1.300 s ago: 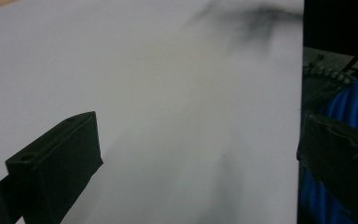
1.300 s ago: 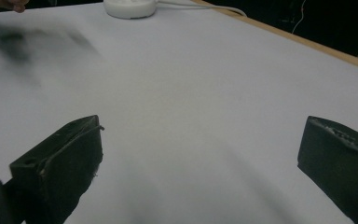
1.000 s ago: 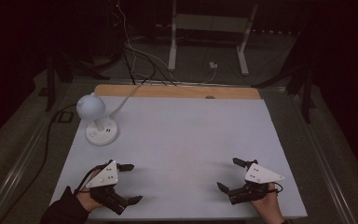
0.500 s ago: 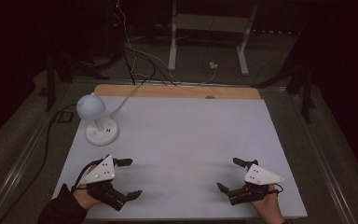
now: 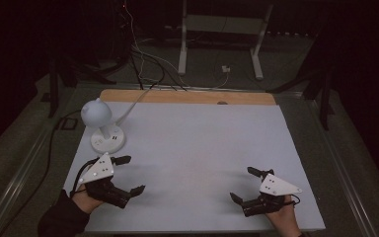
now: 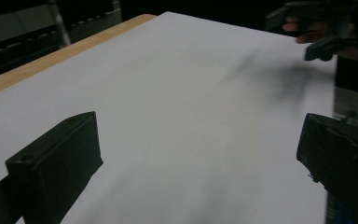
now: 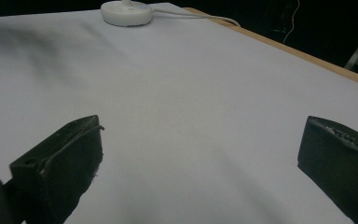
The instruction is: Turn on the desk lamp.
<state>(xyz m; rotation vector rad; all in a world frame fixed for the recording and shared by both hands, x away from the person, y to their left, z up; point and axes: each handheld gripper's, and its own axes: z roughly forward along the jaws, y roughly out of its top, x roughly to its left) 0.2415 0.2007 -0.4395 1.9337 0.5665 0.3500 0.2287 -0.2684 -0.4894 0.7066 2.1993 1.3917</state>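
Observation:
Both grippers hover low over a white table [image 5: 192,148], each held by a hand at the near edge. My left gripper [image 5: 131,174] is at the near left, a short way in front of the lamp, and stands open with nothing between its jaws. My right gripper [image 5: 243,183] is at the near right, also open and empty. In the left gripper view the gripper [image 6: 198,158] has its jaws spread wide over bare white surface, with the other gripper [image 6: 328,28] farther off at the top right. The right gripper view has its gripper [image 7: 200,158] spread the same way.
A white desk lamp [image 5: 98,116] with a round head stands on a round base [image 5: 107,140] at the left of the table; its base [image 7: 126,11] and cord lie far ahead in the right gripper view. A wooden strip [image 5: 187,96] runs along the far edge. Cables and a stand lie on the floor beyond.
My left gripper has shifted a little away from the near edge, toward the lamp, and turned slightly. The right gripper has stayed put.

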